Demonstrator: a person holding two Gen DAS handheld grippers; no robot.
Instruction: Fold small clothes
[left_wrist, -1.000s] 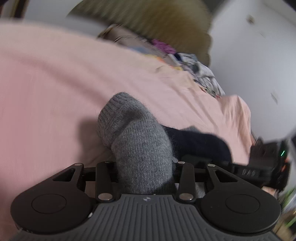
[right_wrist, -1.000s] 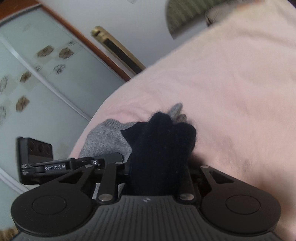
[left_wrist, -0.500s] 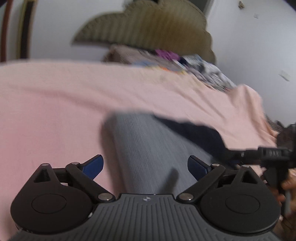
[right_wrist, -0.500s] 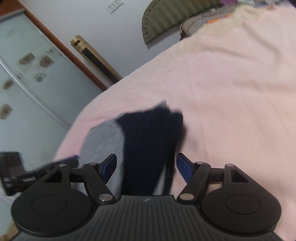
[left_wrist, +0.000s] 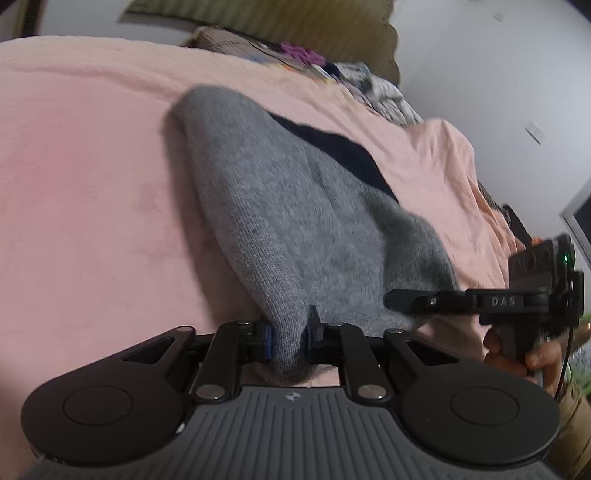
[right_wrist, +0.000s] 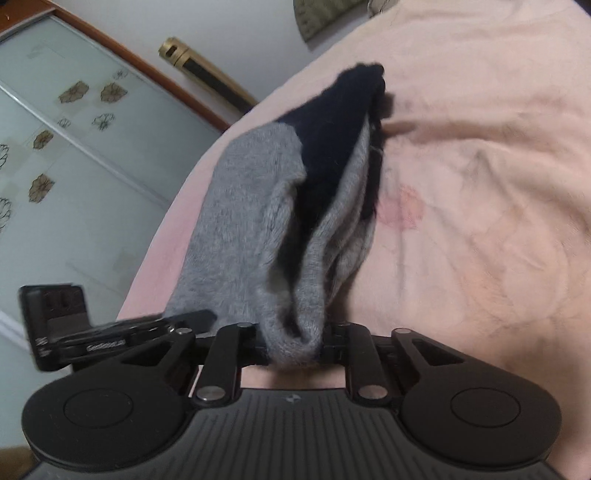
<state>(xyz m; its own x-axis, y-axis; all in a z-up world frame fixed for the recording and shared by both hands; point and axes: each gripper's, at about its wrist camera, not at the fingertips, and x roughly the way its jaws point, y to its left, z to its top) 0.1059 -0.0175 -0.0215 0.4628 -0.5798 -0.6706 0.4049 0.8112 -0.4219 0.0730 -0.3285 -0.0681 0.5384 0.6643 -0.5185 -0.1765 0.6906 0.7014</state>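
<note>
A grey knit sock with a dark navy part (left_wrist: 295, 206) lies on the pink bed sheet (left_wrist: 92, 184). My left gripper (left_wrist: 290, 341) is shut on its near grey edge. My right gripper (right_wrist: 293, 343) is shut on the bunched grey end of the same sock (right_wrist: 258, 206), whose navy part (right_wrist: 340, 122) points away from me. The right gripper also shows at the right of the left wrist view (left_wrist: 480, 301). The left gripper shows at the left of the right wrist view (right_wrist: 110, 332). The two grippers sit close together at the sock's near end.
A pile of mixed clothes (left_wrist: 351, 77) and an olive headboard (left_wrist: 258, 18) are at the far end of the bed. A frosted sliding door with flower prints (right_wrist: 55, 147) stands left of the bed. The sheet (right_wrist: 480, 184) is wrinkled on the right.
Both grippers held the sock a second ago, opened and let it drop flat half a second ago, and have now shut on its near end again.
</note>
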